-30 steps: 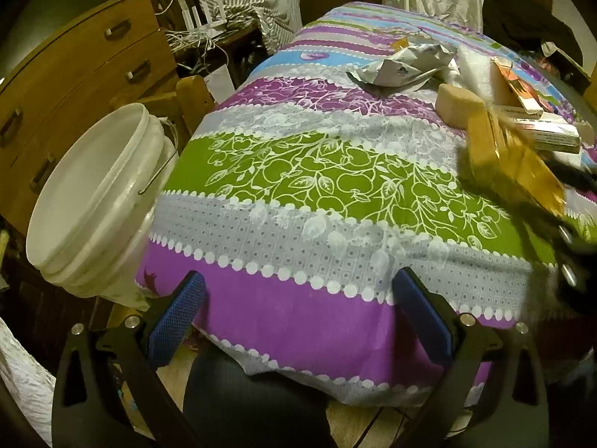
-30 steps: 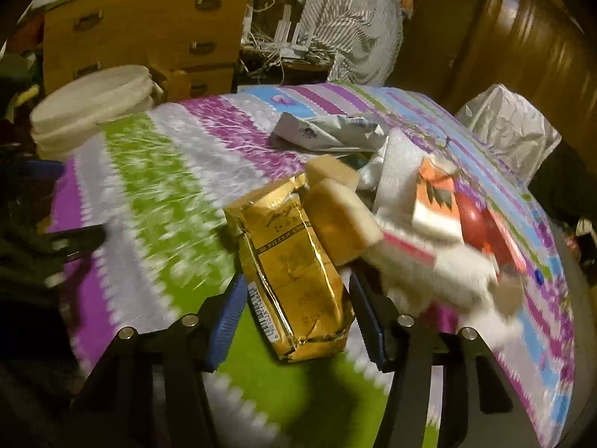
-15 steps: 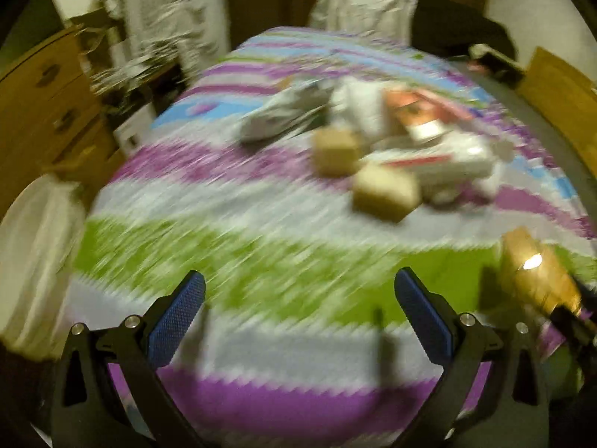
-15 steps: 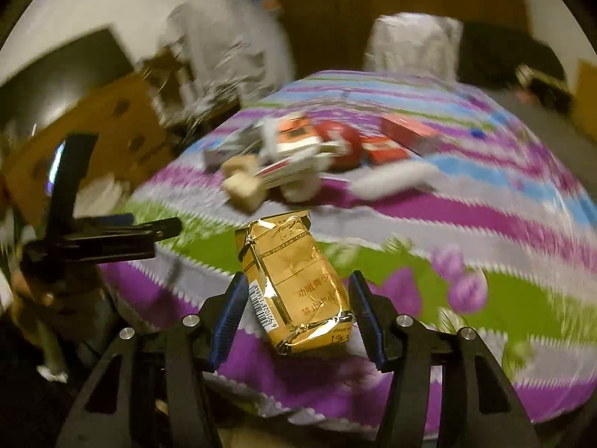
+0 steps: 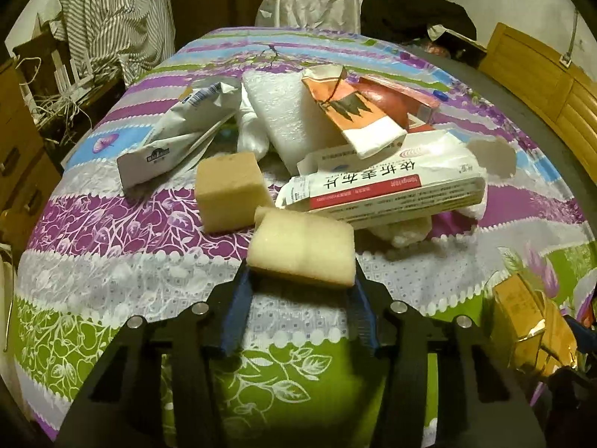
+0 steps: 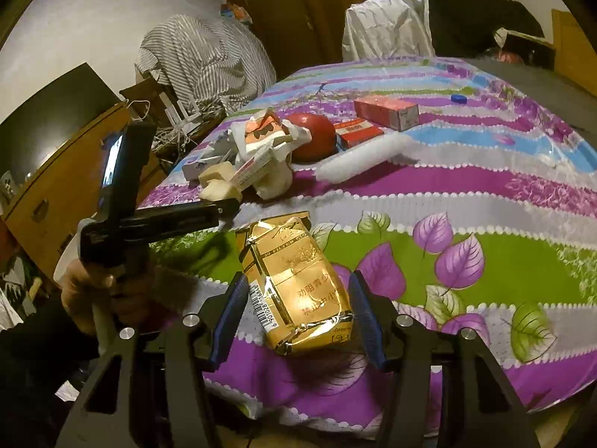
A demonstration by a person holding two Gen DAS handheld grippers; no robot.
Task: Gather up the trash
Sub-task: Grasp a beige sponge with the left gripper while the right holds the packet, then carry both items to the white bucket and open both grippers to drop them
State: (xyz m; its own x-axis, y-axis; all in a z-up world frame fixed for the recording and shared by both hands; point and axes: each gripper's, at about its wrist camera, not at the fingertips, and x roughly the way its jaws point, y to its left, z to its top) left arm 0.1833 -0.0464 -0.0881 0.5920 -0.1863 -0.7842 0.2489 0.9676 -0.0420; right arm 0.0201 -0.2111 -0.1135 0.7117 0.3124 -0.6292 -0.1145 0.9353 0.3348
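My left gripper (image 5: 300,300) is shut on a pale foam block (image 5: 302,252) at the near edge of a trash pile on the flowered tablecloth (image 5: 112,298). A second tan foam block (image 5: 229,190), a white medicine box (image 5: 388,190), a white foam sheet (image 5: 283,112), an orange-and-white carton (image 5: 354,112) and a crumpled white pouch (image 5: 179,134) lie just beyond. My right gripper (image 6: 298,310) is shut on a gold foil pack (image 6: 298,280), held above the table's near side. The left gripper also shows in the right wrist view (image 6: 224,205).
A red round object (image 6: 313,136), red boxes (image 6: 386,112), a white foam roll (image 6: 358,160) and a blue cap (image 6: 458,99) lie further back. A wooden dresser (image 6: 56,186) stands left, a white bag (image 5: 309,0) and dark clothing behind the table.
My left gripper swung from the bucket side to the pile and closed on the pale foam block. My right gripper lifted the gold pack clear of the pile toward the near edge.
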